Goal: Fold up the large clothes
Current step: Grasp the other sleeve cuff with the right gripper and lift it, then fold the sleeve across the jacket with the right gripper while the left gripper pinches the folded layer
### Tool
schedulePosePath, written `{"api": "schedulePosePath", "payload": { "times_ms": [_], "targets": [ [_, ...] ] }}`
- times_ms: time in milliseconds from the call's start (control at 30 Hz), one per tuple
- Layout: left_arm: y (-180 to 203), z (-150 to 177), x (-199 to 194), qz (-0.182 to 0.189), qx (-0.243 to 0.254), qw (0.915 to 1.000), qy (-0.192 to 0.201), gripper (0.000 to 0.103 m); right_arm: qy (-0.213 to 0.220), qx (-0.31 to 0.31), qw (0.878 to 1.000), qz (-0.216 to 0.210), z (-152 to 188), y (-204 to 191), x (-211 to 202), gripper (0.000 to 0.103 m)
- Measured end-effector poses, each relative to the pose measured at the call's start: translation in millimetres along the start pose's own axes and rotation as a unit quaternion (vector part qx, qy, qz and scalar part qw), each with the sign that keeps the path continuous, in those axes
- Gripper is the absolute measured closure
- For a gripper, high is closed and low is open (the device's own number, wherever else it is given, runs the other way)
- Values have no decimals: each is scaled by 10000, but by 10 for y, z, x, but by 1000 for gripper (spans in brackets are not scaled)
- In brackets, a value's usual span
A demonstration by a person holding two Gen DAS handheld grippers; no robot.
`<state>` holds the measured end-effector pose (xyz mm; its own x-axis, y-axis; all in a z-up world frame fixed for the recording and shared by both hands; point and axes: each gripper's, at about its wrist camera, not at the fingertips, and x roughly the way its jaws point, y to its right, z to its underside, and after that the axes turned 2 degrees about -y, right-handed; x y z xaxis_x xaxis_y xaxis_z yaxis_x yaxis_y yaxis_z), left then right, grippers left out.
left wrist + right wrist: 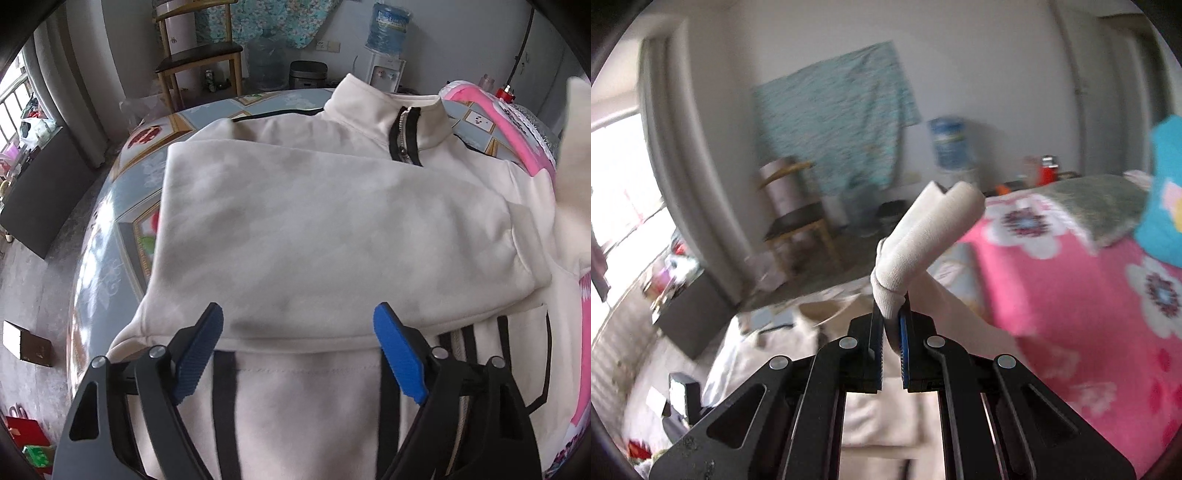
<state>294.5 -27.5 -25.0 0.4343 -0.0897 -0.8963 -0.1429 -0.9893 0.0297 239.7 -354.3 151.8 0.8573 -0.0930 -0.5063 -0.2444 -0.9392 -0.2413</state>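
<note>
**Cloth, plastic and gloss**

We see a cream jacket (332, 229) of soft, matt fleece-like cloth ahead of the left claw (298, 323), whose ribbed blue pads (400, 354) look plastic on matt black arms. Beyond it the counter (110, 236) shines glossy. The right claw (892, 321) pinches a ribbed knit cuff (923, 236).

Left tongs (298, 325) angled steeply downward, blue-padded fingers (397, 354) spread wide apart with nothing pressed between them, right tongs (891, 317) tilted slightly below level, jaws nearly together, pinching a cream sleeve cuff (923, 236) held raised
</note>
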Motion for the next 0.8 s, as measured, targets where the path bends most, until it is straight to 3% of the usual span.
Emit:
{"api": "schedulePosePath", "payload": {
  "times_ms": [133, 233, 400, 500, 533, 600, 700, 800],
  "targets": [
    [-117, 52, -49, -33, -43, 10000, 20, 28, -449, -382, 9979, -265, 250, -555, 392, 96],
    [-220, 81, -74, -56, -95, 9999, 17, 30, -835, -882, 9923, -238, 591, -961, 682, 96],
    [-352, 118, -88, -3, -204, 9998, -25, 39, -1602, -1938, 9679, -44, 1312, -1541, 1130, 94],
    [-408, 129, -120, 92, -258, 9996, -15, 42, -1969, -2084, 9579, -131, 1568, -1599, 1239, 87],
    [-430, 130, -151, 144, -288, 9995, 27, 42, -2115, -2035, 9554, -316, 1643, -1590, 1234, 74],
    [-453, 122, -202, 230, -351, 9991, 89, 42, -2306, -1724, 9537, -870, 1693, -1521, 1180, 59],
    [-477, 97, -258, 504, -469, 9975, 129, 42, -2454, -1049, 9465, -1812, 1684, -1349, 1035, 52],
    [-449, 68, -290, 950, -614, 9936, 62, 42, -2490, -417, 9411, -2248, 1664, -1092, 913, 52]
  ]
}}
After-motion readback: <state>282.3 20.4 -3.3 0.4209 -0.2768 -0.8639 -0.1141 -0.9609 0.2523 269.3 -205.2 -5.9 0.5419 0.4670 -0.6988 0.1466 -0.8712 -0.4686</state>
